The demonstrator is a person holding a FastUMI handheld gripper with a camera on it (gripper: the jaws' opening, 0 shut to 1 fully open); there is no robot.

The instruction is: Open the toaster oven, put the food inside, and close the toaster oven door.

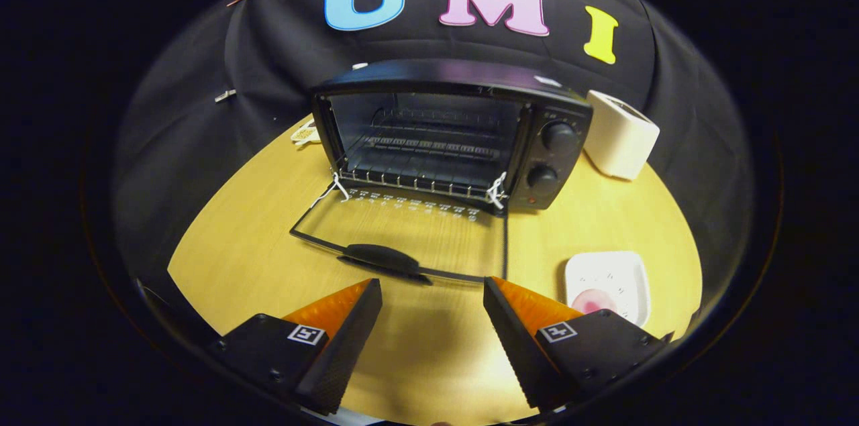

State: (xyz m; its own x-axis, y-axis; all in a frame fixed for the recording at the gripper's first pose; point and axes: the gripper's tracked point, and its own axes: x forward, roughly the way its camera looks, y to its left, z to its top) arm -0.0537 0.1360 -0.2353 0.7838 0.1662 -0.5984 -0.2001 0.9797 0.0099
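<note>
Gripper (433, 292) spread wide, fingers apart and clamped on nothing, hovering over the near edge of the wooden table (235, 245); toaster oven (449, 131) standing toward the far edge, its glass door (402, 228) dropped flat open onto the tabletop, door handle (382, 257) just ahead of the fingertips; wire rack (423, 157) bare inside; white plate (607, 282) with pink food (590, 302) near the right edge, beside the right finger; white box (621, 134) just right of the oven.

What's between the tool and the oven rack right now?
In the gripper view, the open tool faces the lowered glass door and its handle; these lie flat before the rack.
</note>
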